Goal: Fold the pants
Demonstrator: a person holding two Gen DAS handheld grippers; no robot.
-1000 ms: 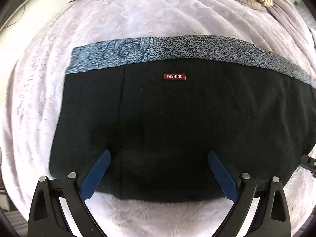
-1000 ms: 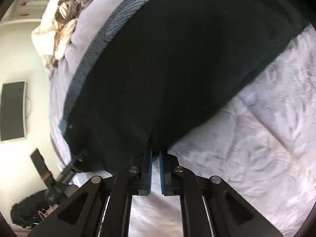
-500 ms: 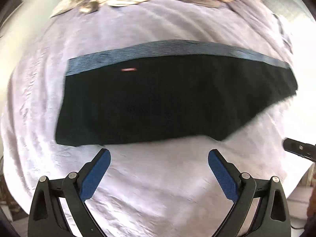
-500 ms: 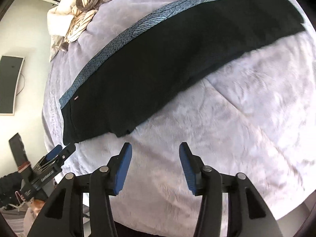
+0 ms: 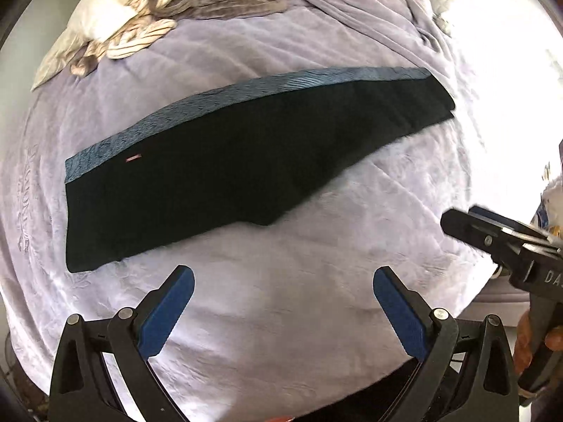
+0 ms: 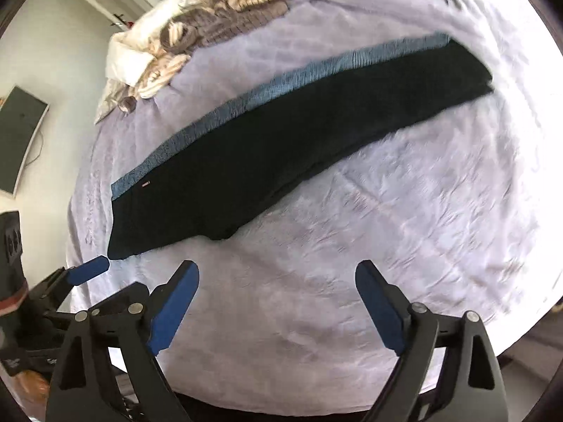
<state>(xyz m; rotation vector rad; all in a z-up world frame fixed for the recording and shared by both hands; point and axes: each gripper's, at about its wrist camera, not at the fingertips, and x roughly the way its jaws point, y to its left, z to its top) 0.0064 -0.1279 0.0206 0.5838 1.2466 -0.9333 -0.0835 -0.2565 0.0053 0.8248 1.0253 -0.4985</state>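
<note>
Black pants (image 5: 225, 161) with a blue patterned side stripe and a small red label lie flat and lengthwise on the lilac bed cover, waist end at the left, leg ends at the right; they also show in the right wrist view (image 6: 281, 151). My left gripper (image 5: 281, 281) is open and empty, held back above the cover in front of the pants. My right gripper (image 6: 278, 277) is open and empty, also back from the pants. The right gripper shows at the right edge of the left wrist view (image 5: 499, 239). The left gripper's blue fingertips (image 6: 88, 269) show in the right wrist view.
The lilac bed cover (image 5: 299, 316) spreads around the pants. A heap of striped and grey bedding (image 5: 169, 10) lies at the far side of the bed. A dark screen (image 6: 17, 133) hangs on the white wall at the left.
Both grippers have pulled back and up from the pants. The right gripper, shut on the pants' edge a second ago, has opened and let go. The pants now lie flat.
</note>
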